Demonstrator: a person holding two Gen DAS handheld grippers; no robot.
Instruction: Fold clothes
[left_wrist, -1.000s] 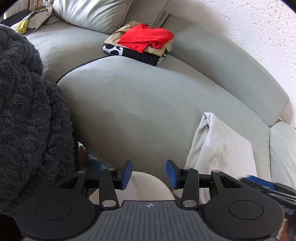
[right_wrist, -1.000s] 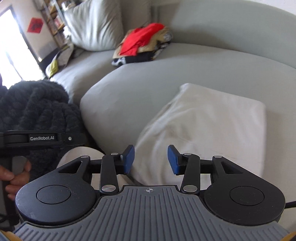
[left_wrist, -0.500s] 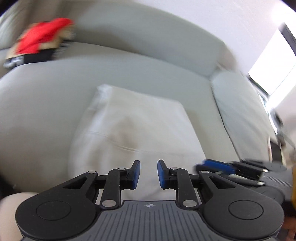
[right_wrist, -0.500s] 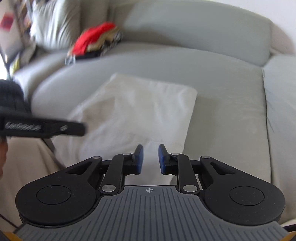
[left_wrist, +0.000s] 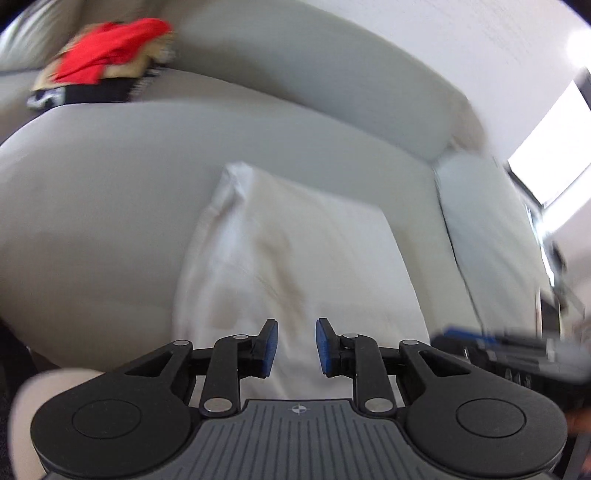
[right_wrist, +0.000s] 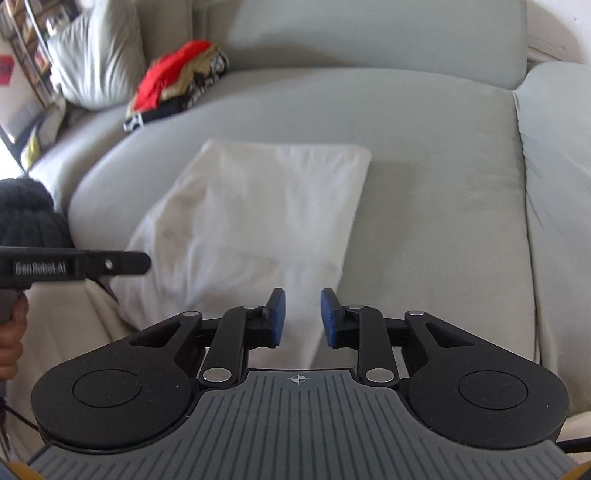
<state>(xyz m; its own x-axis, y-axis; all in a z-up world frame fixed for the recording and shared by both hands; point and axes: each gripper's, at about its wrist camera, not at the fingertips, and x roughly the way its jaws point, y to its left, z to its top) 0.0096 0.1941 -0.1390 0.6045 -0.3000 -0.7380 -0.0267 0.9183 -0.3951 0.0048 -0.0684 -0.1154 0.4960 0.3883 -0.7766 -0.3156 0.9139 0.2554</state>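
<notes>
Reopened since a moment ago, both grippers (left_wrist: 293, 347) (right_wrist: 303, 317) hover unclenched over the white garment (right_wrist: 258, 206); "GenRobot.AI" label (right_wrist: 40, 267).

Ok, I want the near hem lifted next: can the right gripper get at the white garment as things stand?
Probably yes: the right gripper is open, pointed at the white garment, whose near edge lies uncovered on the sofa.

Bare sofa seat (right_wrist: 436, 177) right of white garment (right_wrist: 258, 206); clothes pile (right_wrist: 173, 85) far back-left.
</notes>
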